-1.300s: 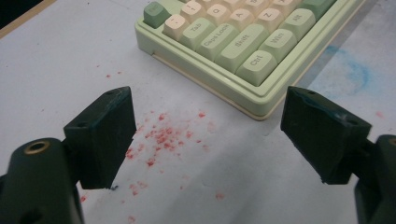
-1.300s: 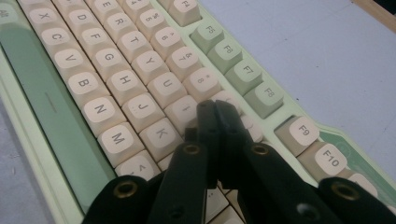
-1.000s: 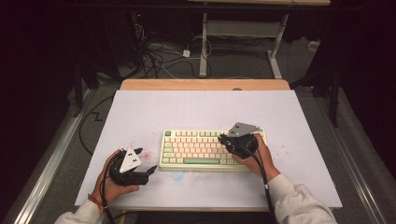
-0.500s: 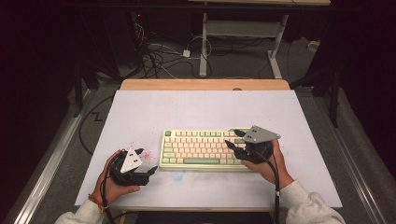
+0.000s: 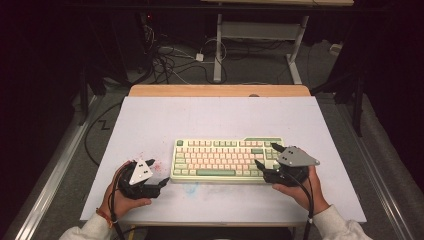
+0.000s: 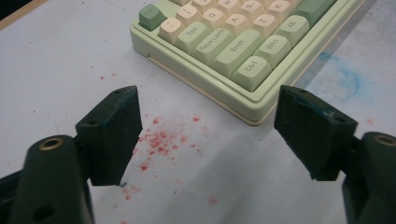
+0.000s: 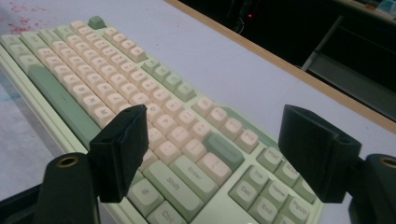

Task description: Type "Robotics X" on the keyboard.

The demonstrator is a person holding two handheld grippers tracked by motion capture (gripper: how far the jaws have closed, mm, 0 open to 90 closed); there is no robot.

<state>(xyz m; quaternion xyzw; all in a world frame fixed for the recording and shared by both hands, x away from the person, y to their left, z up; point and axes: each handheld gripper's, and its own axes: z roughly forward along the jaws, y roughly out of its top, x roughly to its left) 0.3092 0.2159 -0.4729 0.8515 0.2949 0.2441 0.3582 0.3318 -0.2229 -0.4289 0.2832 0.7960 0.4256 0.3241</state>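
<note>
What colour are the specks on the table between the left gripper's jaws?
Red specks, scattered on the white table; clearest in the left gripper view.

Both forearms enter from the bottom edge of the high view, in light sleeves, and each hand holds one gripper low over the table. The left gripper point(image 5: 161, 183) sits in the left hand point(image 5: 122, 192) at the lower left and points toward the right – its two black jaws stand wide apart with nothing between them, though they have just been closing a little. The right gripper point(image 5: 265, 155) is held in the right hand point(image 5: 297, 187) at the lower right and points to the left and slightly away from the person. Its jaws have just been opening – they are now wide apart and grip nothing.
</note>
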